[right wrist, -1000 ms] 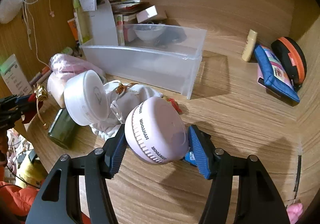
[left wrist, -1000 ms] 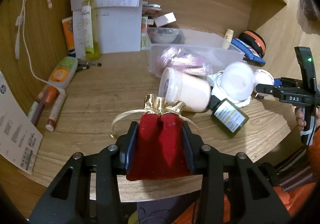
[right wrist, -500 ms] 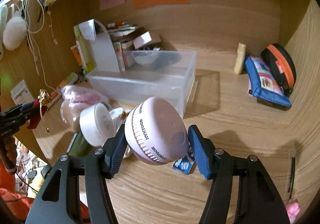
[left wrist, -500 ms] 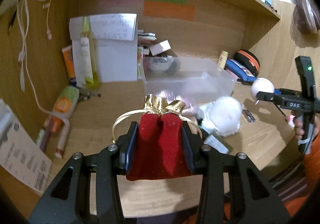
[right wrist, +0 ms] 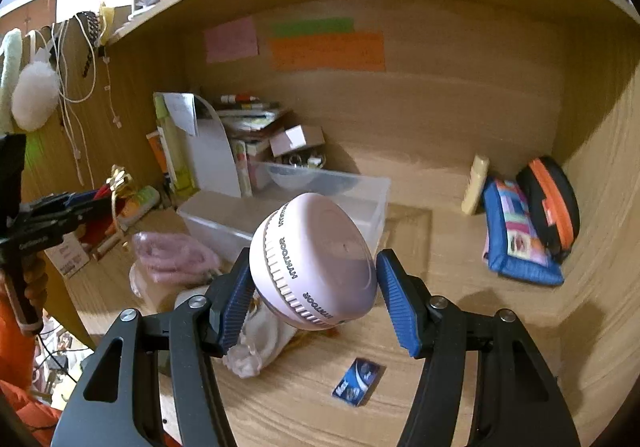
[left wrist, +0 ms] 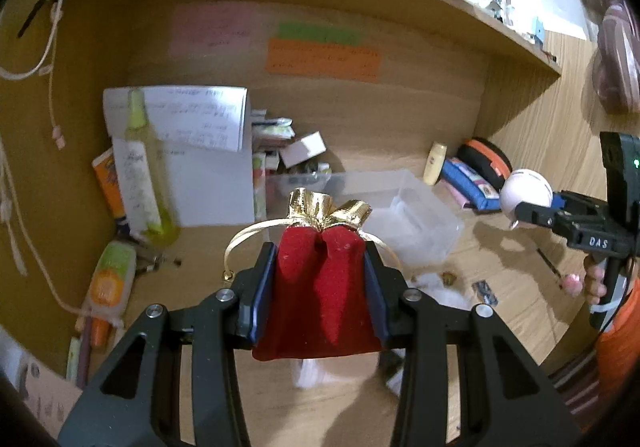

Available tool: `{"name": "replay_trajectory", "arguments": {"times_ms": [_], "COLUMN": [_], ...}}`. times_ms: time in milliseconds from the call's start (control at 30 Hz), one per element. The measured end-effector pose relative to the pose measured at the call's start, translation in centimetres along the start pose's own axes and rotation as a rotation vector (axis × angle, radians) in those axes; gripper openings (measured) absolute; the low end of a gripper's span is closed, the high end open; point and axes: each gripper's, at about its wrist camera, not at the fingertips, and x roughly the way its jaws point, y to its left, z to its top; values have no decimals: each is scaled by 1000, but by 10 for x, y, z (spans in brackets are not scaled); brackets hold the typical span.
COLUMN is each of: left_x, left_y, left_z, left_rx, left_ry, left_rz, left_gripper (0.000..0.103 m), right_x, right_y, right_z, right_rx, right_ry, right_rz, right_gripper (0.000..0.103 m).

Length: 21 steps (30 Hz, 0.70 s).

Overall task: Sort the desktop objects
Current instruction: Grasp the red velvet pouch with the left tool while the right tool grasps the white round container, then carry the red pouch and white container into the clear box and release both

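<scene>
My left gripper [left wrist: 320, 287] is shut on a red velvet pouch [left wrist: 320, 287] with a gold top and gold drawstring, held in the air above the wooden desk [left wrist: 500, 311]. My right gripper [right wrist: 316, 299] is shut on a round pale pink device [right wrist: 316, 263] with lettering on its ribbed rim, also lifted off the desk. Each gripper shows in the other view: the right gripper [left wrist: 532, 215] with the pink device [left wrist: 524, 195] at the right edge, the left gripper [right wrist: 92, 203] with the red pouch [right wrist: 102, 193] at the left. A clear plastic bin [right wrist: 360, 199] stands behind both.
On the desk lie a pink knitted bundle [right wrist: 172, 255], a white cloth bag [right wrist: 260, 343], a small blue packet [right wrist: 356, 381], a blue pouch [right wrist: 516, 239], a black and orange case [right wrist: 548, 199] and a cream tube [right wrist: 474, 185]. A white file holder [left wrist: 208, 183] and bottles stand at the back left.
Both grippers have risen with their loads; the desk and its objects now look farther below, and the shelf above the desk has come into view.
</scene>
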Motion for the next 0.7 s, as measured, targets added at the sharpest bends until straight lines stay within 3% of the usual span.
{"name": "replay_trajectory", "arguments": {"times_ms": [333, 700], "left_x": [27, 77], "left_y": [-4, -1], "left_z": [35, 53], "left_rx": [27, 60], "left_ry": [8, 63], "left_rz": [-20, 19], "left_gripper": [41, 41], "right_x": [9, 56], "right_y": [2, 0], "right_z": [25, 46], "right_rx": [-27, -31], "right_ry": [-16, 38], "right_rz": [21, 48], "right_gripper": [57, 57]}}
